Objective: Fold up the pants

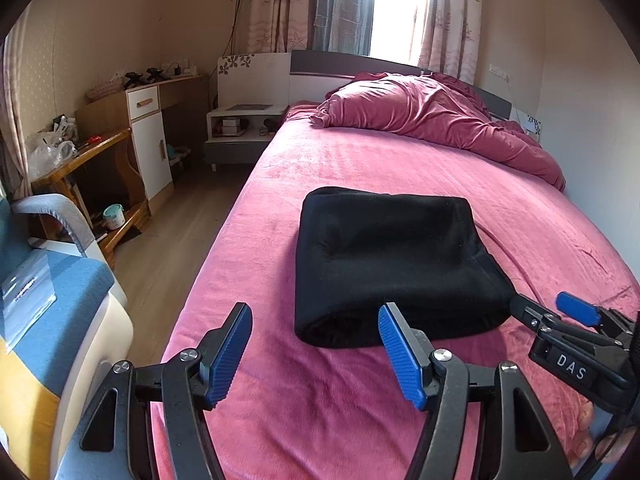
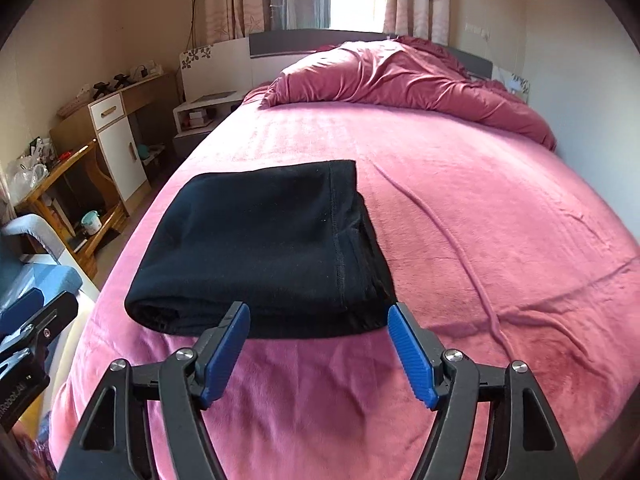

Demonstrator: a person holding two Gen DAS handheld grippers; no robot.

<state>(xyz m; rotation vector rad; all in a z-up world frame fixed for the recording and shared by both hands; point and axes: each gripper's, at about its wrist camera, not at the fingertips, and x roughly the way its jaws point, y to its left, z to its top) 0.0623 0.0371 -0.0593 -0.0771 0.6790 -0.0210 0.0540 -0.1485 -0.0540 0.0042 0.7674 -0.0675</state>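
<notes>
Furniture is seen along the left wall: a blue armchair (image 1: 48,280), a wooden side table (image 1: 84,160) cluttered with bags, and a white-fronted desk (image 1: 148,136), with a low nightstand (image 1: 240,124) placed beside the bed. The left gripper (image 1: 316,316) is held above the near part of the pink bed cover (image 1: 360,160), its blue-padded jaws spread apart with nothing caught between them. Just beyond its fingertips the black pants (image 1: 392,260) are laid on the cover as a thick, folded rectangle, the rolled fold turned toward the grippers. A crumpled pink duvet (image 1: 432,120) is heaped at the headboard end, under a bright curtained window (image 1: 392,4). To the right, the right gripper (image 2: 320,316) is held just short of the near edge of the pants, its jaws likewise parted and empty. In the left wrist view that gripper is seen at the right edge, close to the pants' near right corner. Whether any pad touches the fabric cannot be told.
</notes>
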